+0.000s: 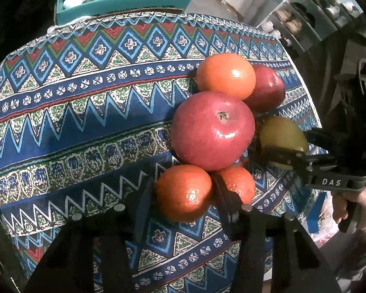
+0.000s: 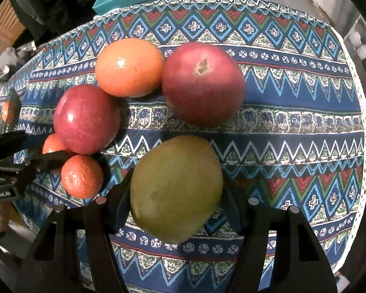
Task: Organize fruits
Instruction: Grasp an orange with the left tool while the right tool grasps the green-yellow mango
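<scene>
patterned cloth (image 1: 85, 122) | teal box (image 1: 124, 5) behind | apples (image 1: 212, 129) crowd tangerine (image 1: 183, 193)

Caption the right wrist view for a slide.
Right gripper clamps a yellow-green fruit on the patterned tablecloth beside apples and oranges.

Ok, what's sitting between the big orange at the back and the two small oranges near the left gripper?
A red apple lies between the big orange and the two small oranges; the left wrist view shows this.

"DAS" on the right tool (image 1: 284, 146), partial "Robot.AI" on the left tool (image 2: 40, 155)
</scene>
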{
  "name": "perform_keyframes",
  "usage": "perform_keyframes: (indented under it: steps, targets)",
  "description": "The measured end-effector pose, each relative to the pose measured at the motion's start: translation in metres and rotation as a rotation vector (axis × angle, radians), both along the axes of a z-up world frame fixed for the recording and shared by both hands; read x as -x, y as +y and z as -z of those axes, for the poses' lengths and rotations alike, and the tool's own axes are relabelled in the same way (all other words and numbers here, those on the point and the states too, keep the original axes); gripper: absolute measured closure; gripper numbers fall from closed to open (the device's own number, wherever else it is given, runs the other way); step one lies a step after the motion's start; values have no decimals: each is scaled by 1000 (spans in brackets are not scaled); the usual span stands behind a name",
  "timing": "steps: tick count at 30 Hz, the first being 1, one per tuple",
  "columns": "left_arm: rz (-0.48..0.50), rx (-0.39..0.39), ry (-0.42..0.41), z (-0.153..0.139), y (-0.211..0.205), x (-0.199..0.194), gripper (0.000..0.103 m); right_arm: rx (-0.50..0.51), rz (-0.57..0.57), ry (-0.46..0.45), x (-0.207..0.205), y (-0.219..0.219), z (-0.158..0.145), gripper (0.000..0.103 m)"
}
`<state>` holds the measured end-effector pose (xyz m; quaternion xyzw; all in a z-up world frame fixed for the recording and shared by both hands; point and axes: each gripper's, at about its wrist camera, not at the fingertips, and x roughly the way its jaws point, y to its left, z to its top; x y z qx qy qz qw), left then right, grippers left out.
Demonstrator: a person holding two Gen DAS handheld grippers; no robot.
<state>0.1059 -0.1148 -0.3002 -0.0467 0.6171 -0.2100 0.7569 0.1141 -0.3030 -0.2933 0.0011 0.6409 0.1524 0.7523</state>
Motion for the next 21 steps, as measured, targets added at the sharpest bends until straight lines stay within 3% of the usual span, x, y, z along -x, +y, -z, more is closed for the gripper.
perform_keyframes:
  steps: [5,21]
  targets:
    - [19,-22,-32,-8,-3,3,54,-3,-8,-12,1,-2,-8,39]
    - [-15,43,-125,-63,14,14,55,-92,-36,-127,8,3,-67,39]
